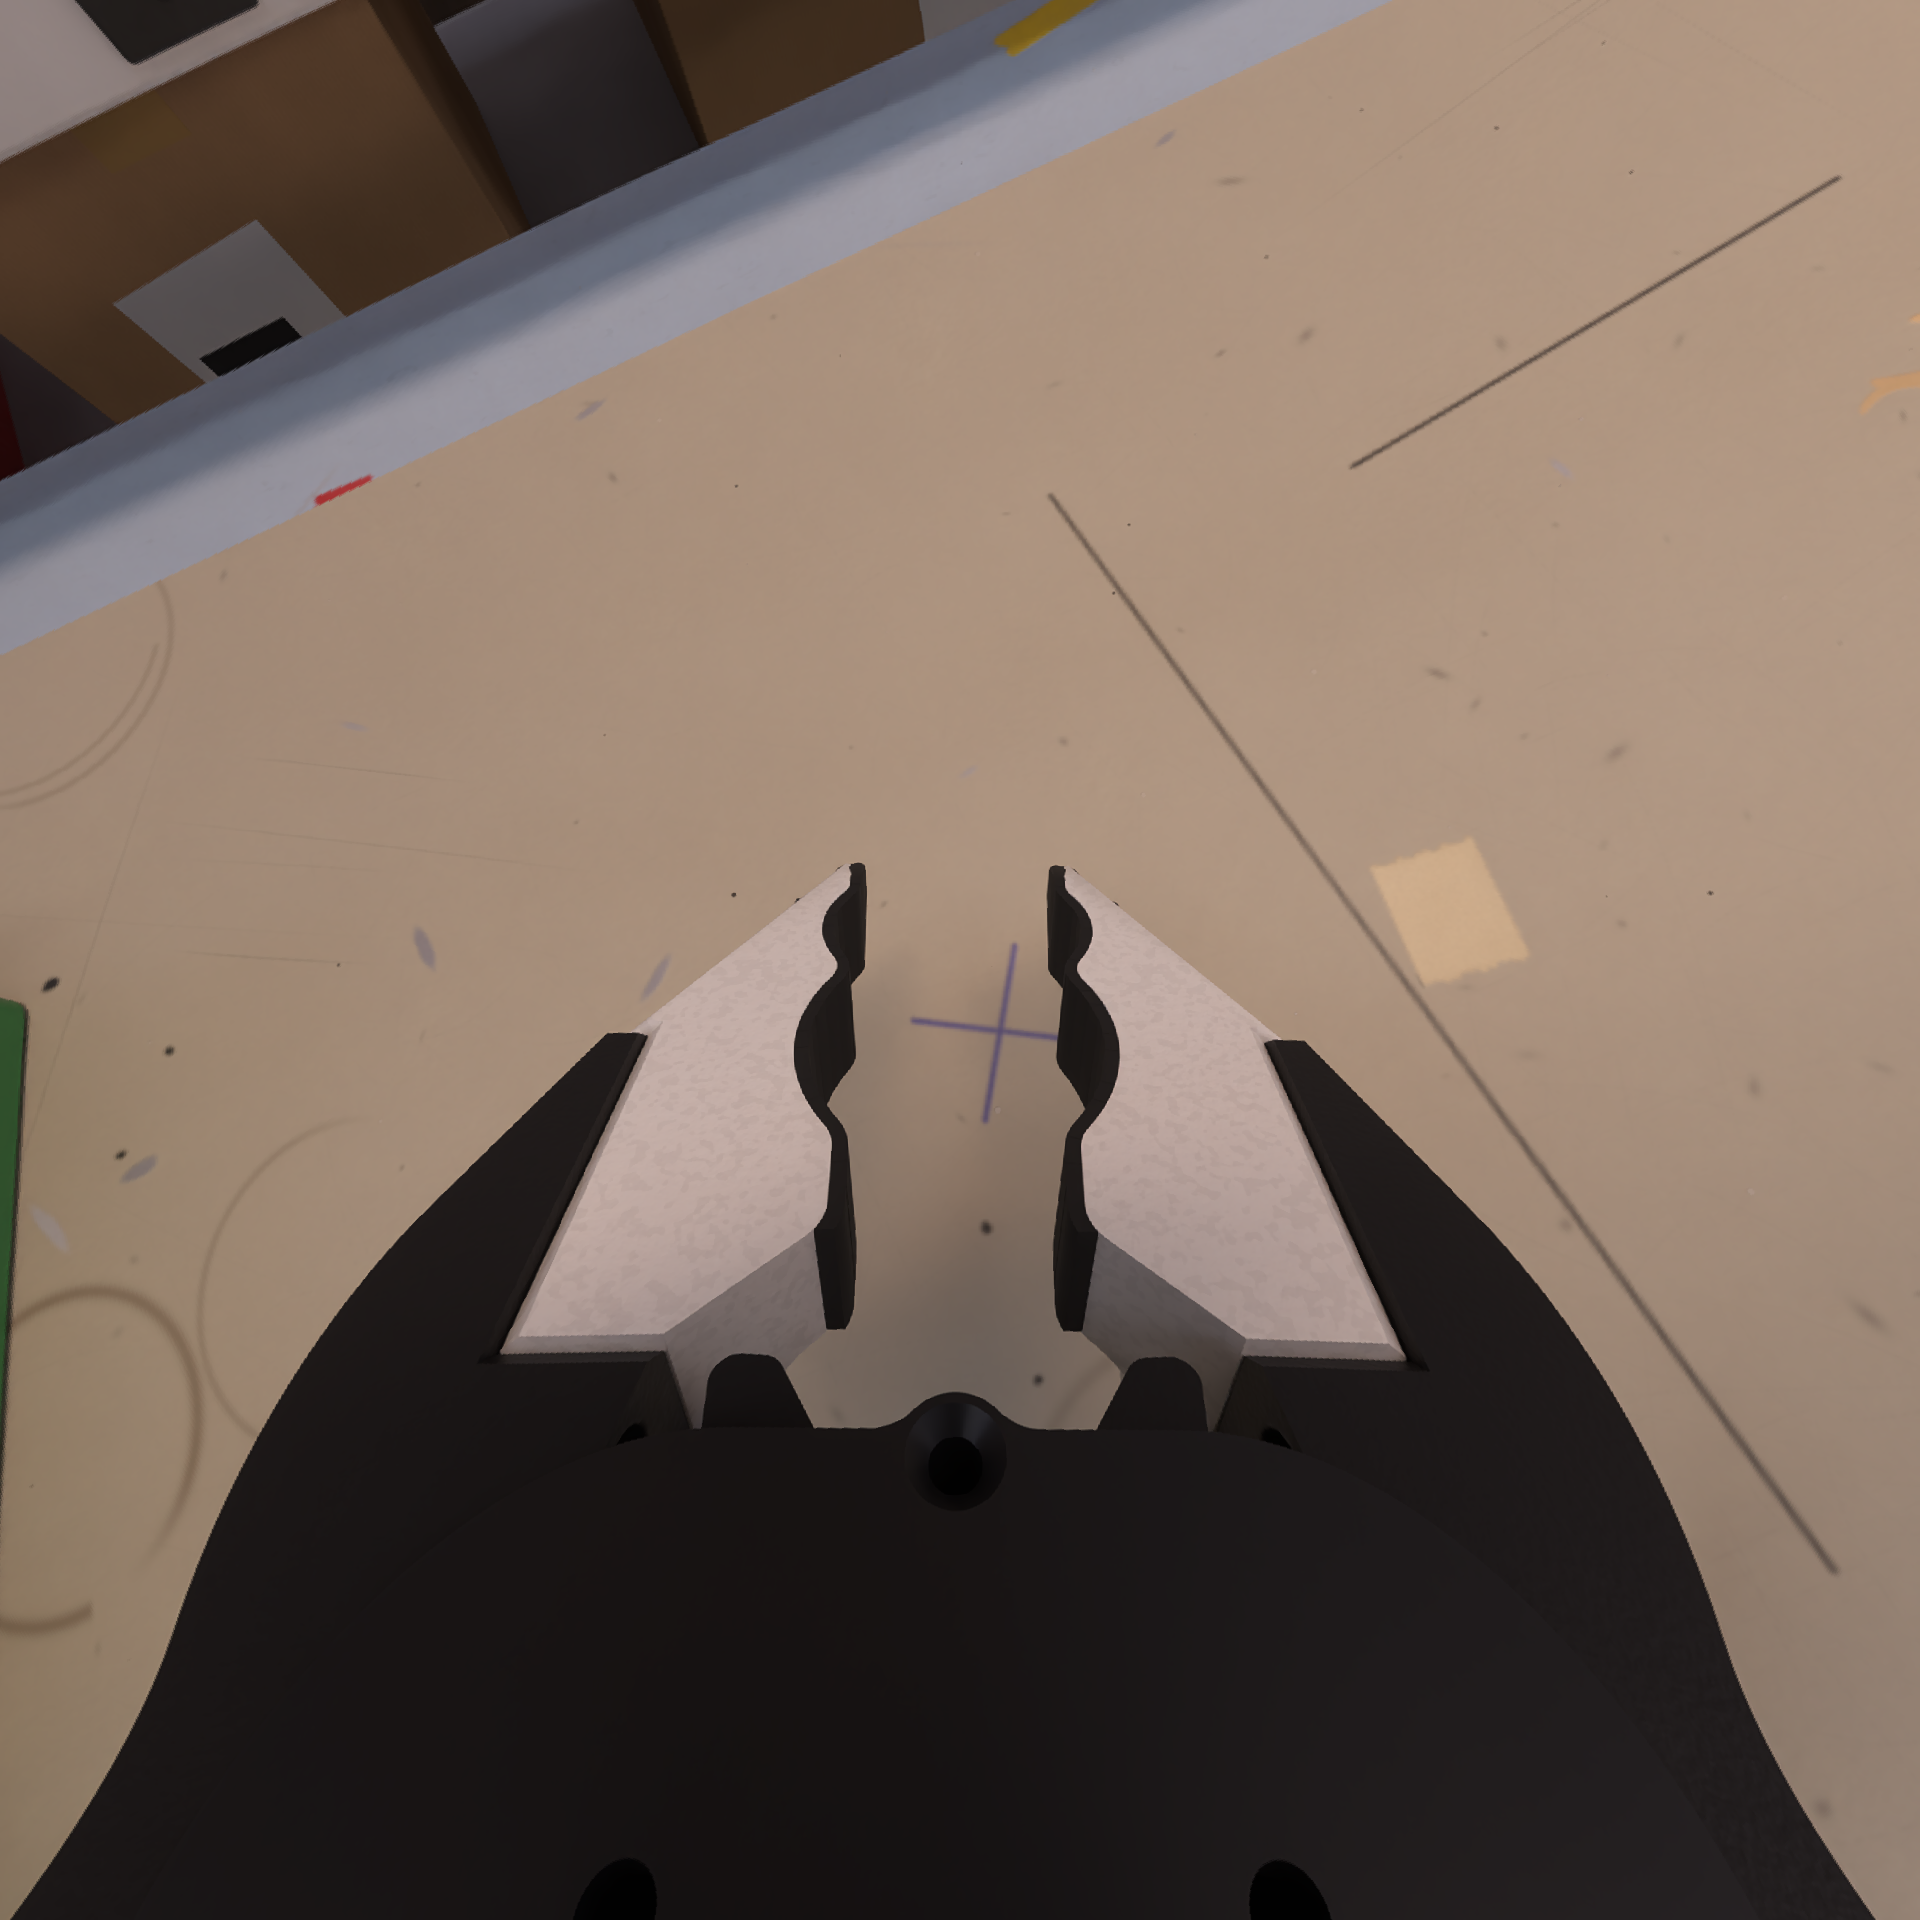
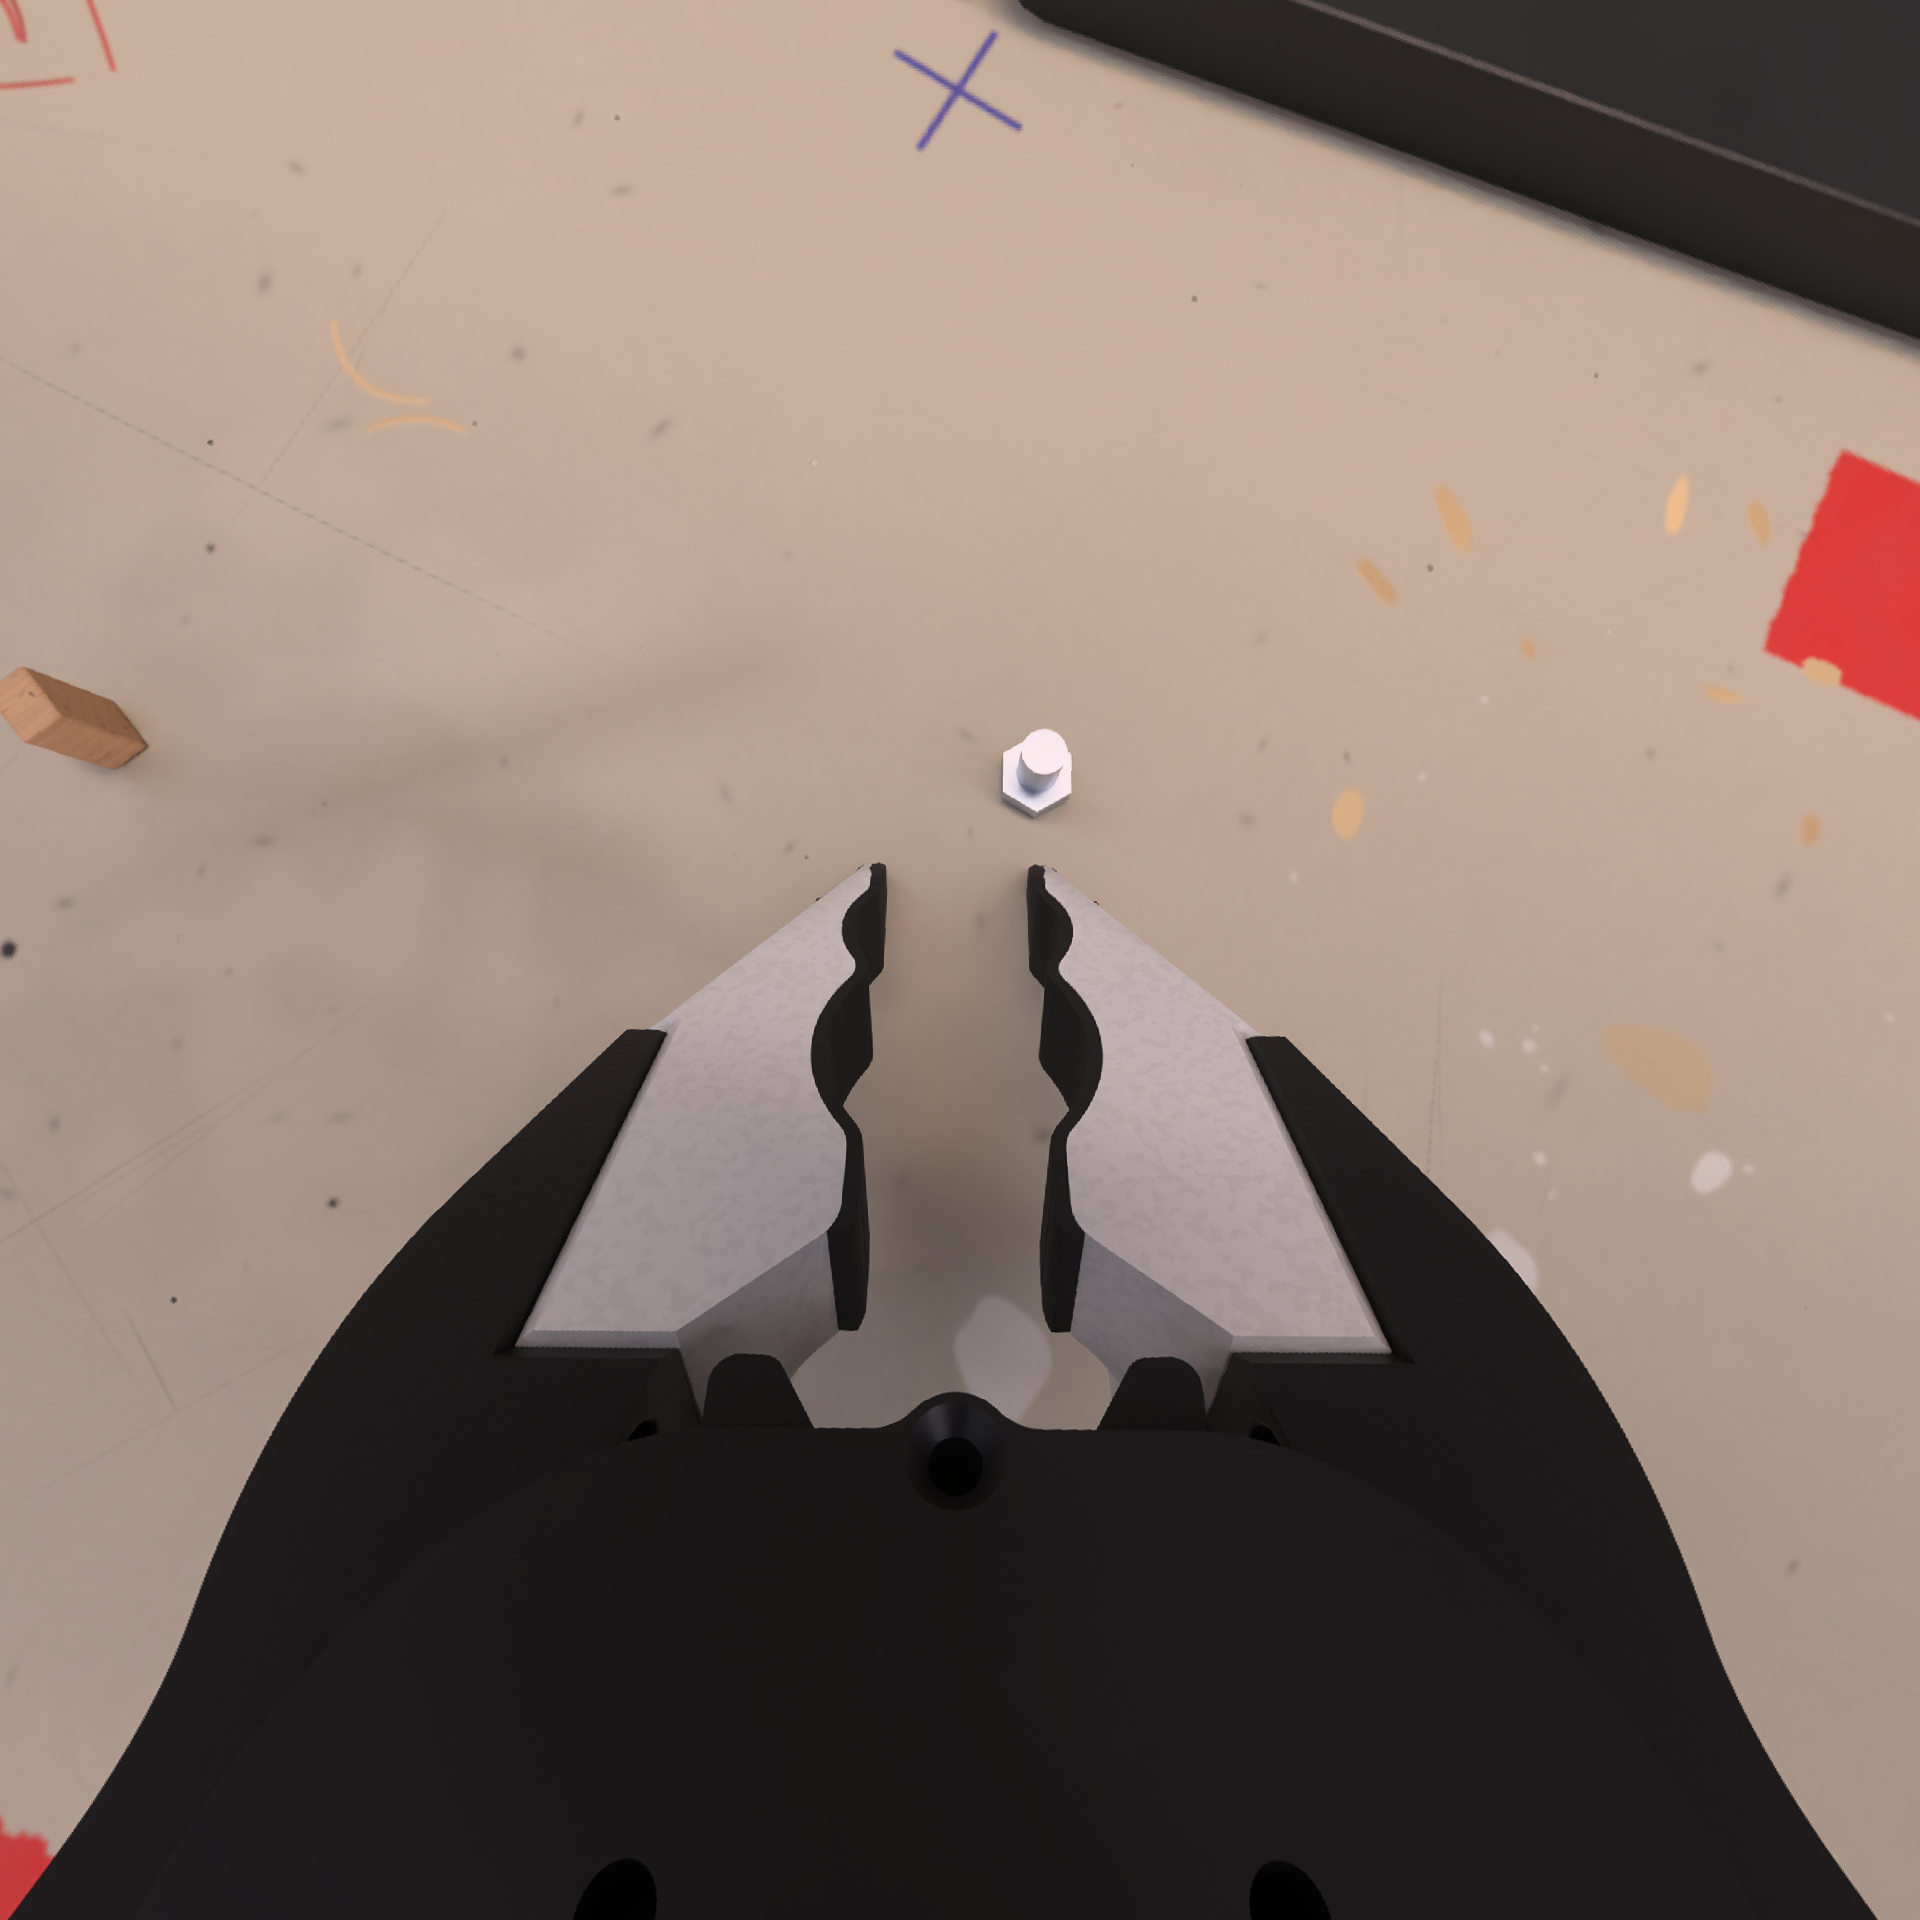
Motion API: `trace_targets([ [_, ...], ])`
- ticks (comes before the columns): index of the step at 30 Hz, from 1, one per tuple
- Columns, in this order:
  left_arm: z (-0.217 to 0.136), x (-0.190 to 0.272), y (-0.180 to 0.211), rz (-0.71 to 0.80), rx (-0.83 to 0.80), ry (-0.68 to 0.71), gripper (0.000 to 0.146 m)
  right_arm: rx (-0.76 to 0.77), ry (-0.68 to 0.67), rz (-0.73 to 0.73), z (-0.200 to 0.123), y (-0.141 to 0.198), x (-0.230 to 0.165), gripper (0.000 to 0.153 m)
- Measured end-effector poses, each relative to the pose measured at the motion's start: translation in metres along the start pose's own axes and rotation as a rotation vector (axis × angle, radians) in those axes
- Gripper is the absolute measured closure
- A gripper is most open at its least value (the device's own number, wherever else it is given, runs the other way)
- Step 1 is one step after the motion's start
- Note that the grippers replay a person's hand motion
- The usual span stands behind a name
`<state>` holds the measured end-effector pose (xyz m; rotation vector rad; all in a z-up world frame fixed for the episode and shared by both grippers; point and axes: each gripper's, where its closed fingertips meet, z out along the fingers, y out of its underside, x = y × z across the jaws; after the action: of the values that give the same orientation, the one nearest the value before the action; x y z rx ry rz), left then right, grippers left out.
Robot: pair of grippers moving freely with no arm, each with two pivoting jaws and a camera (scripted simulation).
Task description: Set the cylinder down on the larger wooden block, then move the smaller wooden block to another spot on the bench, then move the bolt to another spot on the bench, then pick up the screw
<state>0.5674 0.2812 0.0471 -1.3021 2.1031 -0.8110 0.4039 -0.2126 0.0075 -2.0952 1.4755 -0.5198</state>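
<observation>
In the right wrist view a small white bolt (image 2: 1036, 774) stands on its hex head on the tan bench, shank up, just beyond and slightly right of my right gripper (image 2: 956, 868). That gripper is open and empty above the bench. A small wooden block (image 2: 71, 719) lies at the far left of that view. In the left wrist view my left gripper (image 1: 956, 868) is open and empty over a bare stretch of bench with a blue cross mark (image 1: 995, 1031) between its fingers. The cylinder, the larger block and the screw are not in view.
The bench's grey edge (image 1: 520, 312) runs across the upper left of the left wrist view, with cardboard boxes beyond. A green object (image 1: 10, 1195) sits at the left border. A dark flat slab (image 2: 1558, 114) lies at the upper right of the right wrist view, and a red patch (image 2: 1860, 582) at the right.
</observation>
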Motion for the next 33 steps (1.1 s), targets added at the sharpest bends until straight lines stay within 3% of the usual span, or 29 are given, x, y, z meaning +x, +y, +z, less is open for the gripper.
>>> trace_targets([
  [10, -0.001, -0.003, 0.000, 0.000, 0.000, -0.008, 0.111, 0.005, 0.005, 0.037, 0.007, -0.013, 0.010, 0.131],
  [16, -0.001, -0.004, 0.001, 0.003, -0.003, -0.013, 0.111, -0.029, 0.057, -0.025, 0.009, -0.013, 0.018, 0.135],
  [29, -0.002, -0.004, 0.000, 0.010, 0.002, -0.018, 0.111, -0.009, 0.006, -0.050, 0.008, -0.025, 0.011, 0.140],
  [31, -0.001, -0.004, 0.000, 0.008, 0.000, -0.015, 0.111, 0.031, -0.003, -0.073, -0.003, -0.038, 0.002, 0.140],
  [33, -0.001, -0.003, 0.000, 0.011, 0.001, -0.012, 0.111, 0.088, -0.117, -0.143, -0.012, -0.051, -0.027, 0.140],
])
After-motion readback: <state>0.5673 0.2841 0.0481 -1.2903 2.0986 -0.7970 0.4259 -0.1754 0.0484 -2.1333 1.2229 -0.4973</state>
